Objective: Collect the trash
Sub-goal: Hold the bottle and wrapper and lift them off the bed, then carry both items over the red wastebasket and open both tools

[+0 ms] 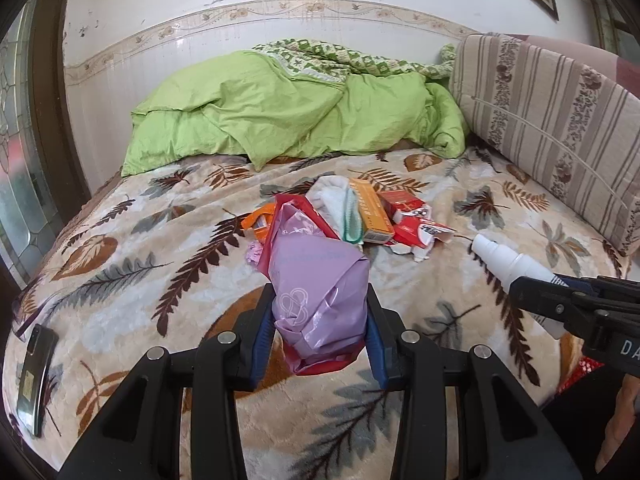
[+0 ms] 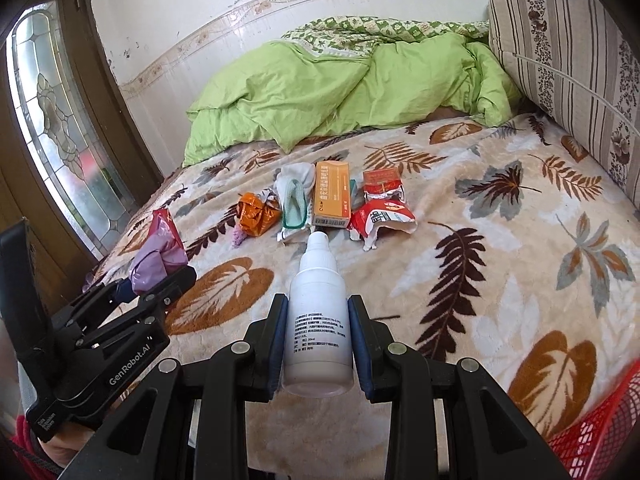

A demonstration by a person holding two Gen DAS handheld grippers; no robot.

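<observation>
My left gripper [image 1: 320,304] is shut on a crumpled purple plastic bag [image 1: 316,284] with red wrapping, held above the leaf-patterned blanket; it also shows in the right wrist view [image 2: 156,258]. My right gripper [image 2: 318,312] is shut on a white spray bottle [image 2: 318,320], also seen at the right of the left wrist view [image 1: 508,258]. More trash lies mid-bed: an orange wrapper [image 2: 256,212], a white and green packet [image 2: 294,200], an orange box [image 2: 332,194] and torn red packaging [image 2: 382,204].
A green duvet [image 2: 340,88] is heaped at the back by the wall. A striped cushion [image 2: 572,64] stands on the right. A red mesh basket [image 2: 600,432] sits at the lower right. A phone [image 1: 36,376] lies at the bed's left edge.
</observation>
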